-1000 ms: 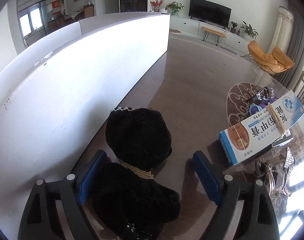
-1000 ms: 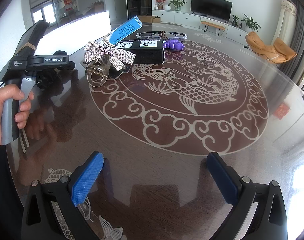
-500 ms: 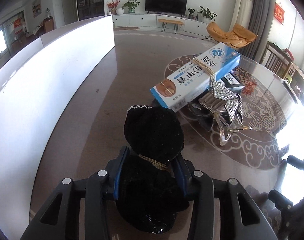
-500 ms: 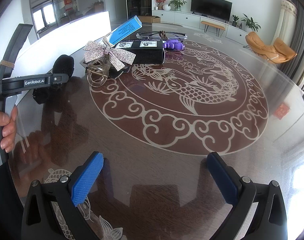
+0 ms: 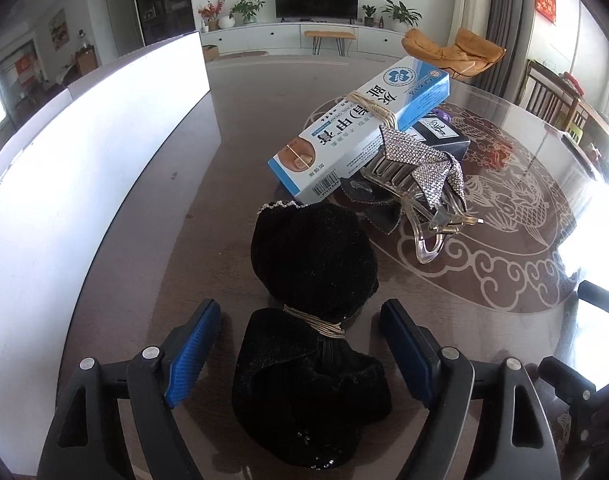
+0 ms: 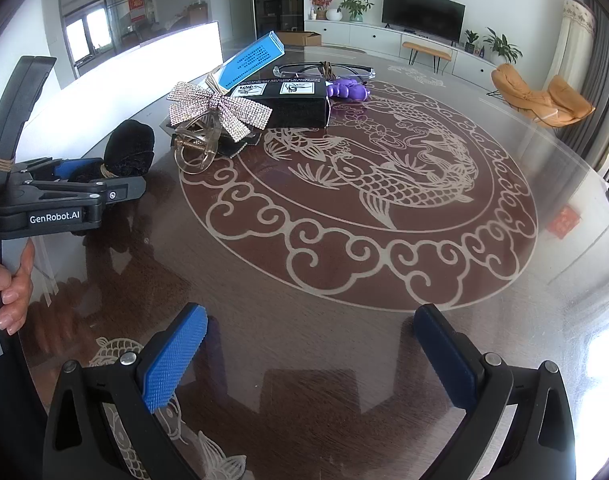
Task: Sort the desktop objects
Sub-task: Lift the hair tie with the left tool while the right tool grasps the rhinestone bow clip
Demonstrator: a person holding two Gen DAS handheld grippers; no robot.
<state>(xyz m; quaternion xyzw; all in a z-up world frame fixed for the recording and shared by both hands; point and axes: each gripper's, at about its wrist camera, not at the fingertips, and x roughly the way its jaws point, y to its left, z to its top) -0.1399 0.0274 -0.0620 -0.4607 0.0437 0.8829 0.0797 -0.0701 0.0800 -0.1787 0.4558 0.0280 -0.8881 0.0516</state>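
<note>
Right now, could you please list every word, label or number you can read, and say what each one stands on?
"GenRobot.AI": on the side of the left gripper.
"灰趾(指)甲膏": large characters on the blue-and-white box, seen upside down.
Barcode and small print on that box: too small to read.
Two white labels on the black box: unreadable.

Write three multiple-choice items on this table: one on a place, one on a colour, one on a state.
1. Where does the blue-and-white box lie?
A. Propped on the other things, beyond the black velvet bow
B. Flat, alone at the table's edge
C. Under the bow

2. What colour is the small toy by the glasses?
A. Green
B. Purple
C. Red

3. How does the left tool stand?
A. Clamped on the bow
B. Open, bow between its pads, untouched
C. Holding the box

Answers: 1 A, its far end rests raised on the pile. 2 B, plainly purple. 3 B, gaps show either side; its jaws have just been opening.
</note>
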